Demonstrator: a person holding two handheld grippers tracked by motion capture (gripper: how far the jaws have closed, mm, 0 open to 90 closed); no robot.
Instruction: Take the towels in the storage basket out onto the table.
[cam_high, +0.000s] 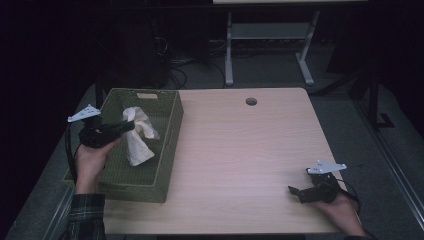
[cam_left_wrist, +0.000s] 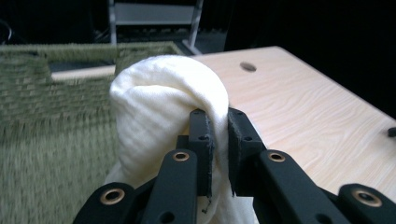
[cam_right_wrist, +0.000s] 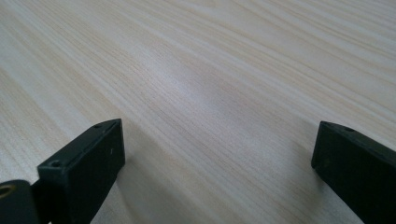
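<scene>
Bench (cam_high: 240, 150): light wood-grain top, round cable hole (cam_high: 251, 101) near the far edge.

Basket (cam_high: 170, 135): green, woven, rectangular, on the bench's left side.

Cloth (cam_high: 137, 137): cream, crumpled, hanging over the basket's interior; the left gripper view shows its ribbed weave.

Left tongs (cam_high: 127, 125): jaws closed tight on a fold of the cloth, above the basket.

Right tongs (cam_high: 296, 192): low over bare bench at the near right corner; the right gripper view shows the jaws spread wide, nothing between them.
</scene>
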